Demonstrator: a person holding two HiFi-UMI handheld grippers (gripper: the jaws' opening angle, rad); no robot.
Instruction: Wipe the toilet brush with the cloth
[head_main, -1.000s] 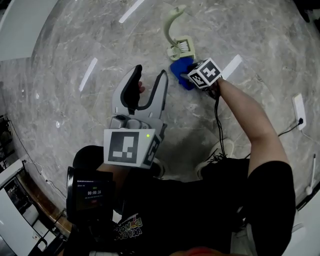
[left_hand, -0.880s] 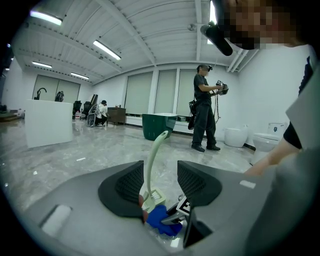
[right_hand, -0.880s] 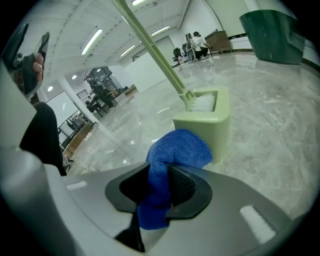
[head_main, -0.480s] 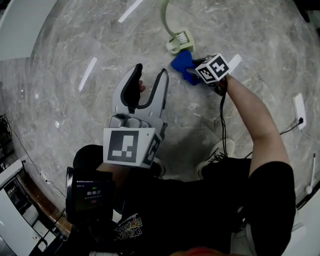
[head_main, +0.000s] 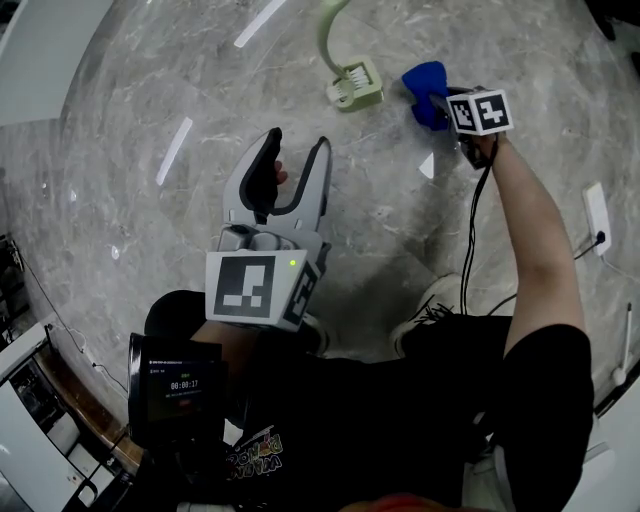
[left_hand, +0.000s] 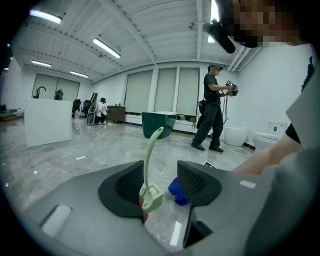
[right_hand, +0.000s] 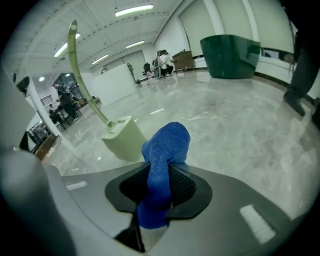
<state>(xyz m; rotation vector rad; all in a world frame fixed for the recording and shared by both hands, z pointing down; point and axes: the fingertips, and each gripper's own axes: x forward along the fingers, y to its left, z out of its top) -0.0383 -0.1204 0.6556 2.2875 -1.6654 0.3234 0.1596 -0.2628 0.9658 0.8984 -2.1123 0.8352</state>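
My right arm reaches out straight, right gripper (head_main: 441, 101) clamping the blue cloth (head_main: 422, 81) near the toilet brush (head_main: 356, 84); my left gripper (head_main: 299, 148) hovers, jaws apart.

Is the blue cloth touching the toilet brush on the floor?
Apart. The head view shows a strip of bare marble floor between the blue cloth and the pale green toilet brush, so nothing is in contact.
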